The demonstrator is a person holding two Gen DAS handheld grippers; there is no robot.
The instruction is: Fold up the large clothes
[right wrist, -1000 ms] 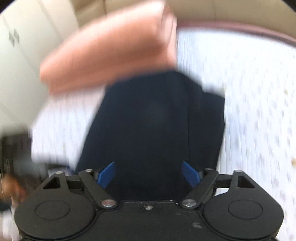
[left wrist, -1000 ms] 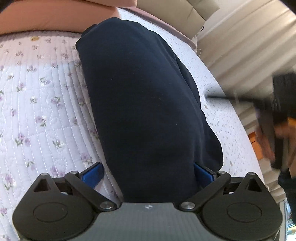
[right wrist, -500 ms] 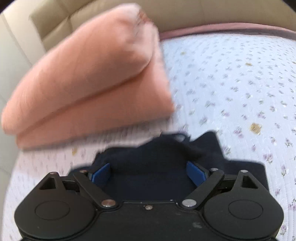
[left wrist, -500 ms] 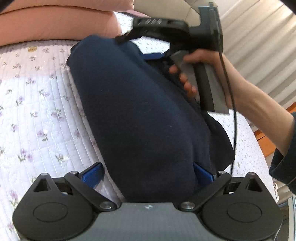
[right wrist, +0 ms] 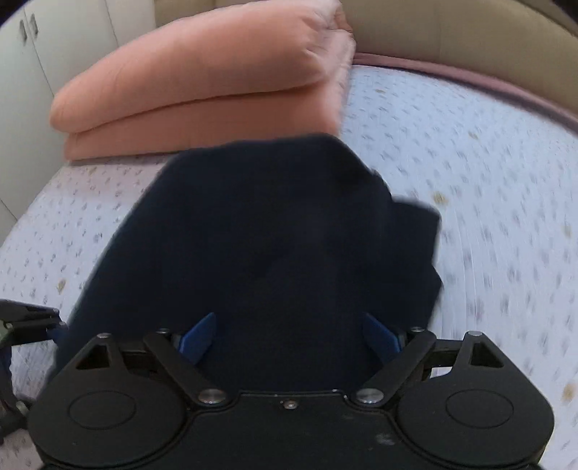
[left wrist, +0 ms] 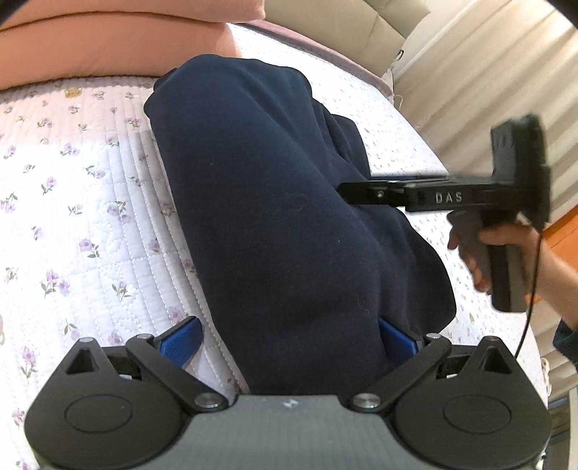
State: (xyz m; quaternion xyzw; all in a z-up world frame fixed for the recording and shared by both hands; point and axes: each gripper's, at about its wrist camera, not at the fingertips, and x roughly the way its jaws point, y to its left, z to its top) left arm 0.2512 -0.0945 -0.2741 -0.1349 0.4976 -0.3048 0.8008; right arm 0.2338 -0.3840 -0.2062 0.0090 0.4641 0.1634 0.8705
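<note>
Your left gripper (left wrist: 289, 338) and right gripper (right wrist: 289, 334) both gape wide over the folded navy fleece garment (left wrist: 274, 202) on the floral quilted bed (left wrist: 83, 202).

A bed fills both views, covered by a white quilted bedspread (left wrist: 83, 202) sprigged with small purple flowers. At twelve o'clock a folded salmon-pink duvet (right wrist: 202, 83) lies against a padded beige headboard (right wrist: 469, 32). Pale pleated curtains (left wrist: 487, 83) hang at two o'clock (daylight comes through them). At ten o'clock in the right wrist view stand what look like white cupboard doors (right wrist: 21, 72).
</note>
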